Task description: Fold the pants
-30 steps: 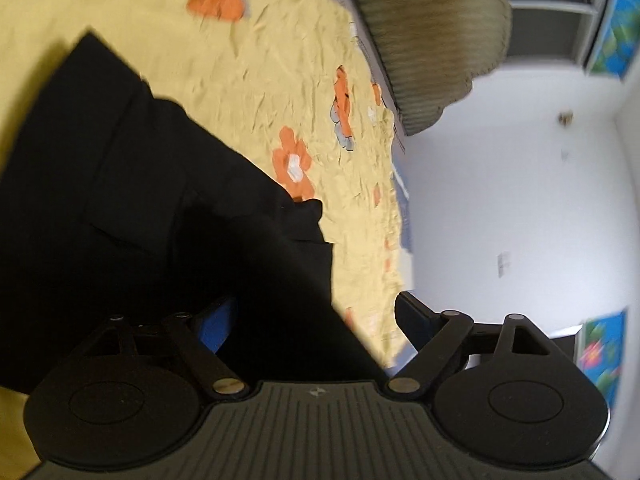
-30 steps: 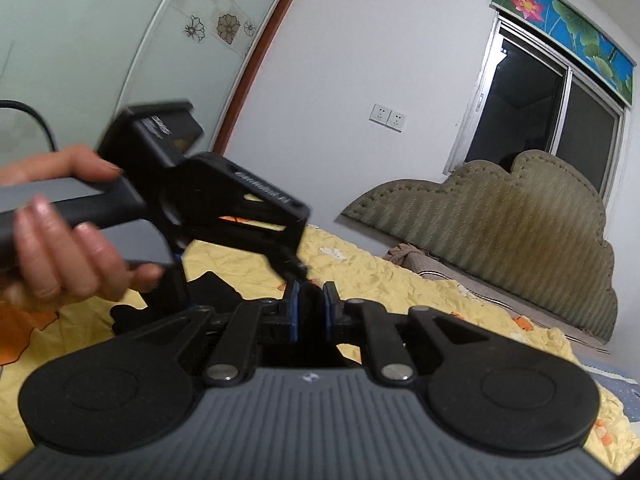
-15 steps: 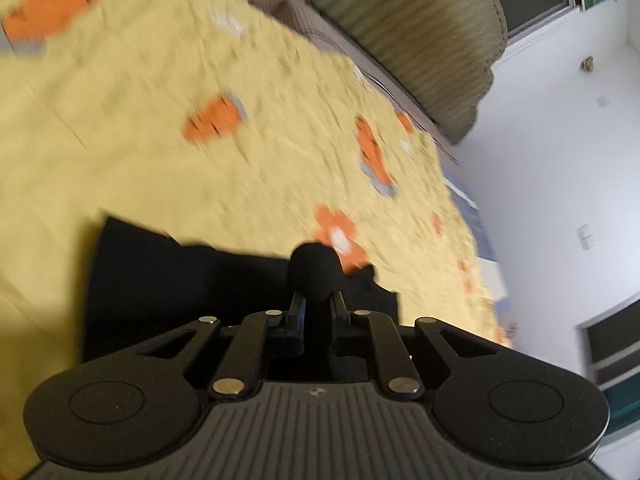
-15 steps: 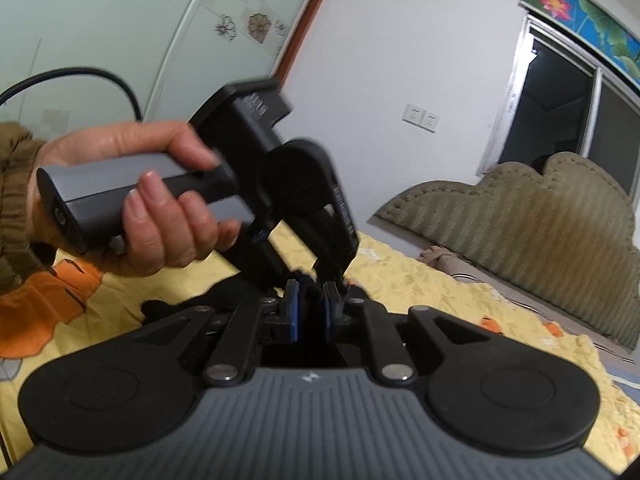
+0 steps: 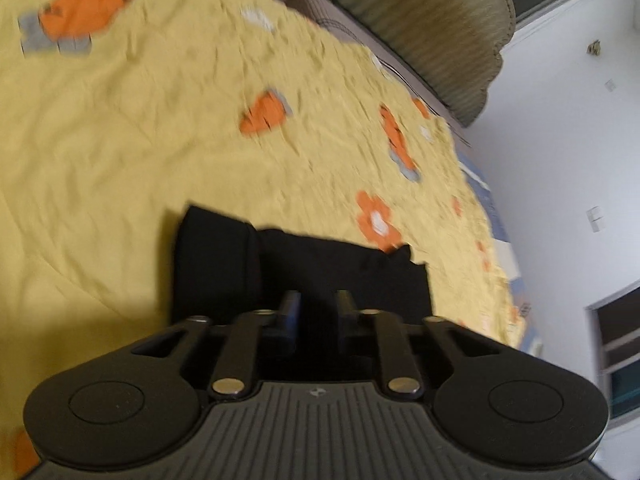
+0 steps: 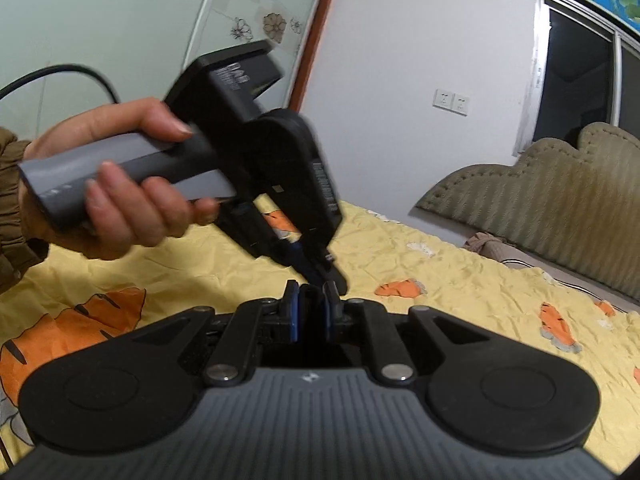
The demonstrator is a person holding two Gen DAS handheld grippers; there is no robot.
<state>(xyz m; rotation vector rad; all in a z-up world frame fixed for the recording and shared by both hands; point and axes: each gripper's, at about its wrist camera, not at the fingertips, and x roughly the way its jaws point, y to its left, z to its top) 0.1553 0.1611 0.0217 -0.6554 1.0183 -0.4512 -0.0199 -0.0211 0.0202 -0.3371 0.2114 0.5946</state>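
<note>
1. Left wrist view: left gripper (image 5: 316,312), fingers parted with a gap and holding nothing, hovers over folded black pants (image 5: 304,268) lying on the yellow bedspread (image 5: 140,120).
2. Right wrist view: right gripper (image 6: 311,312), blue pads clamped on dark cloth; left hand (image 6: 116,184) holds the other tool's handle.
</note>
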